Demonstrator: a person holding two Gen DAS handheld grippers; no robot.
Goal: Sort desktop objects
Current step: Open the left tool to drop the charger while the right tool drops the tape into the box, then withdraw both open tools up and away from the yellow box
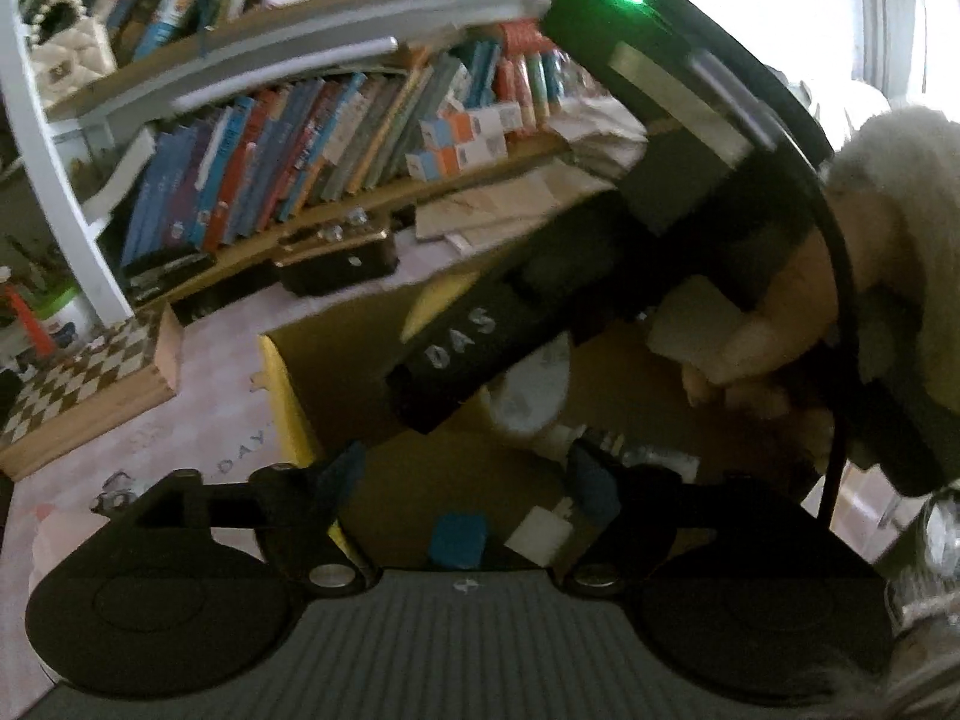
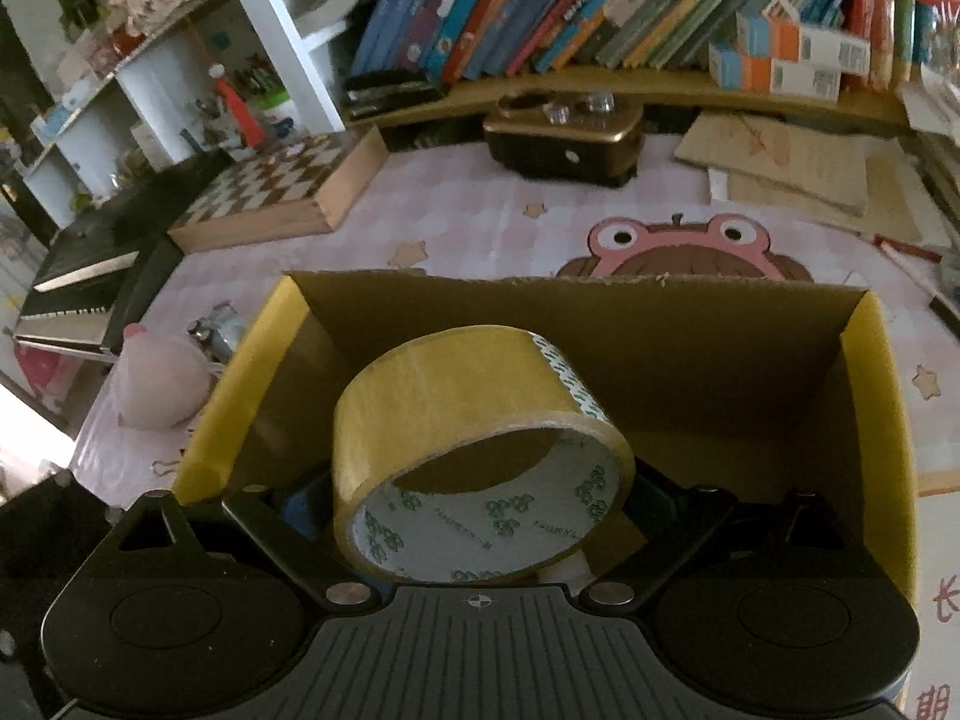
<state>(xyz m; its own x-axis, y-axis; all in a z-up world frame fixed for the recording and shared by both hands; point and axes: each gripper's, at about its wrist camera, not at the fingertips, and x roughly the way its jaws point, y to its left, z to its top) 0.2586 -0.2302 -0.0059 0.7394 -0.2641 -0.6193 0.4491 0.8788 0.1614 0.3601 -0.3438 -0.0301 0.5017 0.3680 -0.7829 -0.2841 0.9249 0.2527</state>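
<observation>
My right gripper is shut on a roll of yellow tape. It holds the roll tilted over the open cardboard box, above the near half. In the left wrist view my left gripper stands open over the same box, with nothing between its blue pads. Below it, on the box floor, lie a small blue block and a white block. The black housing of the right tool crosses that view, gripped by a hand in a fuzzy sleeve.
The box sits on a pink cartoon desk mat. A chessboard box and a black notebook lie to the left. A pink plush is beside the box. A dark gold-topped case and loose papers lie behind, below shelves of books.
</observation>
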